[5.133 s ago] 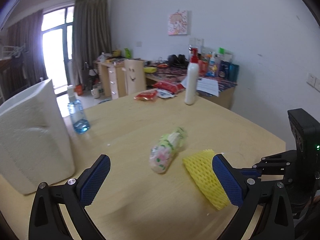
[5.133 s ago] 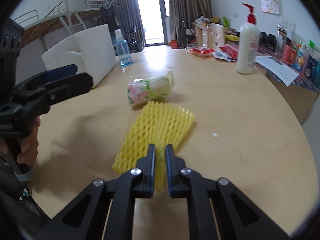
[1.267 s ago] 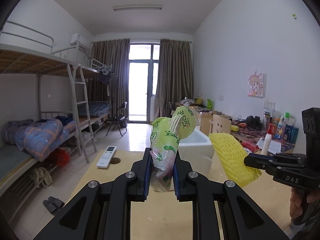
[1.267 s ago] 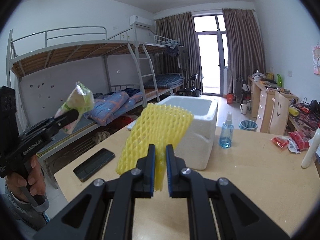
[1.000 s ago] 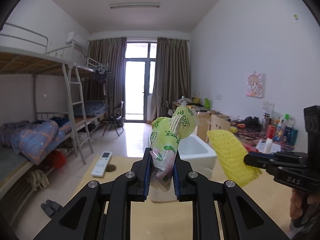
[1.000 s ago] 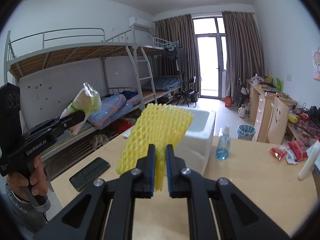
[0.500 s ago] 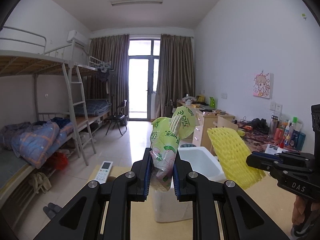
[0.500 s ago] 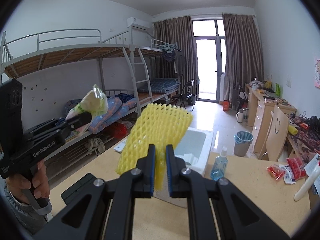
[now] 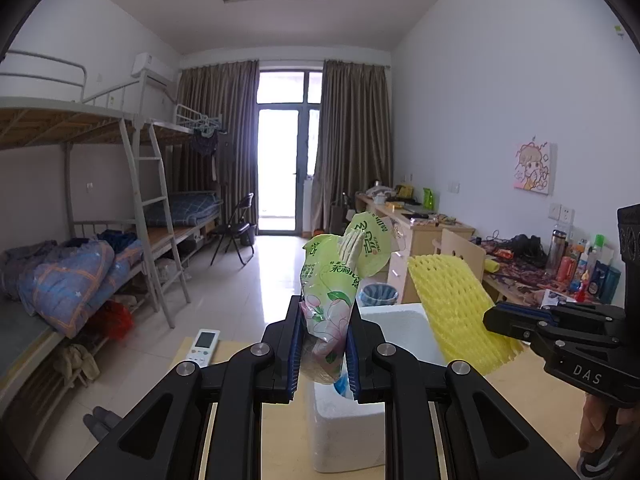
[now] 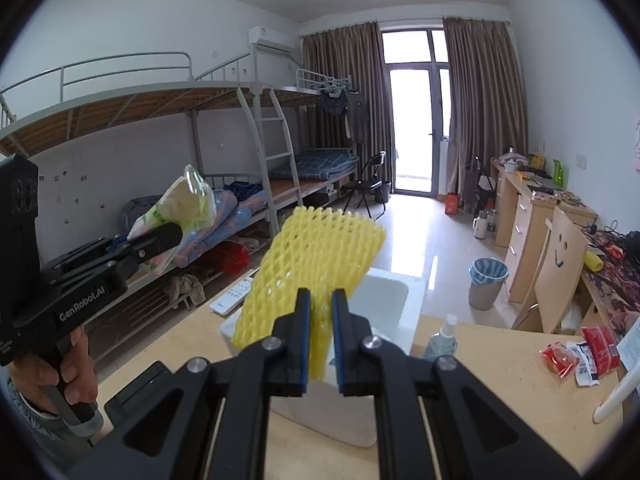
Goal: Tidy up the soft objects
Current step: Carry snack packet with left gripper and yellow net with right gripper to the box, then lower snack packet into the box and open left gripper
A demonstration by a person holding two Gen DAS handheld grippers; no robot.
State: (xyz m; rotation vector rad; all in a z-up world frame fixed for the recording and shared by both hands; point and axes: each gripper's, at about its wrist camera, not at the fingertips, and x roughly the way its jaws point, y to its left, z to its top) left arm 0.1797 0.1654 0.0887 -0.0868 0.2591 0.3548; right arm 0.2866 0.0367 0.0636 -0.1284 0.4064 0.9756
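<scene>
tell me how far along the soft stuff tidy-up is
Done: both soft items are picked up. In hand: the left gripper is shut on the green tissue pack, the right gripper on the yellow foam net. Left: nothing is dropped into the white foam box yet.

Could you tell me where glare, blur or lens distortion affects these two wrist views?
Left wrist view: the balcony door is blown out white, the bunk frame bows. Right wrist view: the door glare falls on the floor, black corners frame the picture; the foam net stays sharp.
</scene>
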